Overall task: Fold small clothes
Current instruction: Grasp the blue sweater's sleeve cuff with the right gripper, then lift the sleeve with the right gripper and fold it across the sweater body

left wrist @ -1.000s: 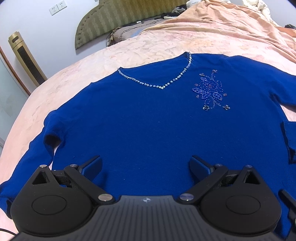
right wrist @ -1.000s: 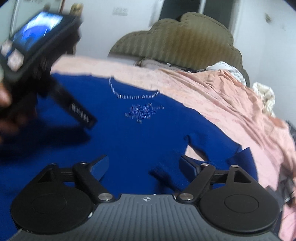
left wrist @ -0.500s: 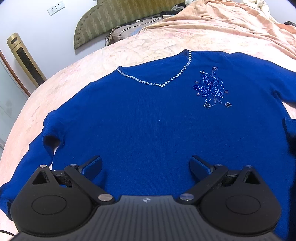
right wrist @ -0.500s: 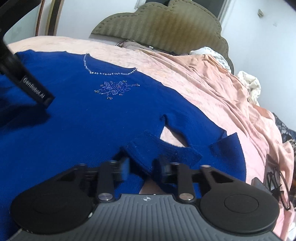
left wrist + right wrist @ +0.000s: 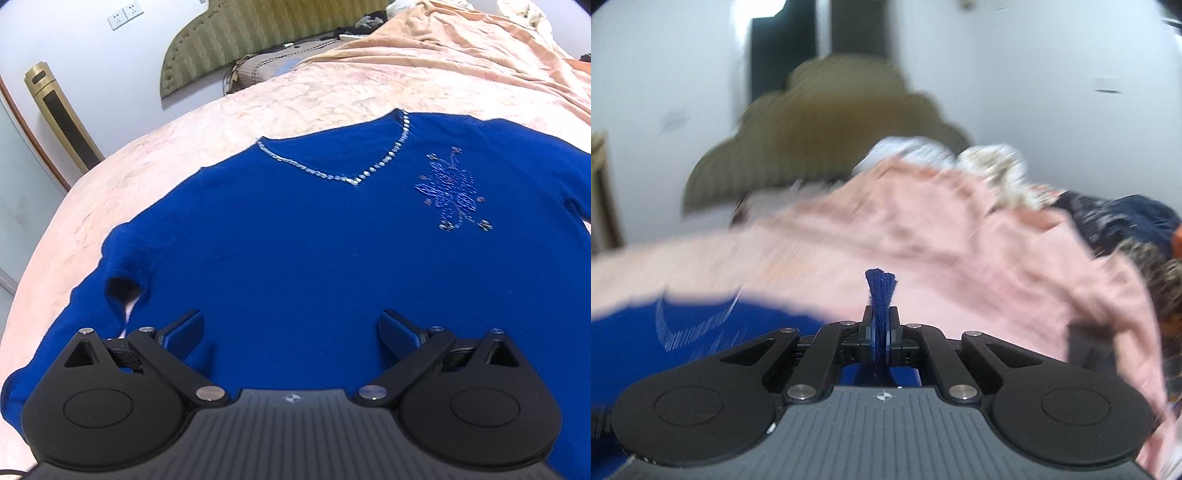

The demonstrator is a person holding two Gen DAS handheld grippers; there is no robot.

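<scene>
A royal blue V-neck sweater [image 5: 314, 240] with a beaded neckline and a beaded flower lies flat on a pink bedspread [image 5: 295, 99]. My left gripper [image 5: 291, 328] hovers open over the sweater's lower part, with only cloth below its wide-apart fingers. In the blurred right wrist view my right gripper [image 5: 881, 325] is shut on a bunched fold of the blue sweater [image 5: 881, 291], which sticks up between the pads. The rest of the sweater [image 5: 683, 325] shows at the lower left there.
An olive padded headboard [image 5: 240, 33] and a white wall stand behind the bed. A gold tower appliance [image 5: 62, 118] is at the left. Rumpled pink bedding [image 5: 997, 251] and a pile of other clothes [image 5: 1137, 229] lie to the right.
My right gripper went from open to shut on the sweater's fabric, then swung and lifted so its view now faces the headboard. The left gripper's view barely changed.
</scene>
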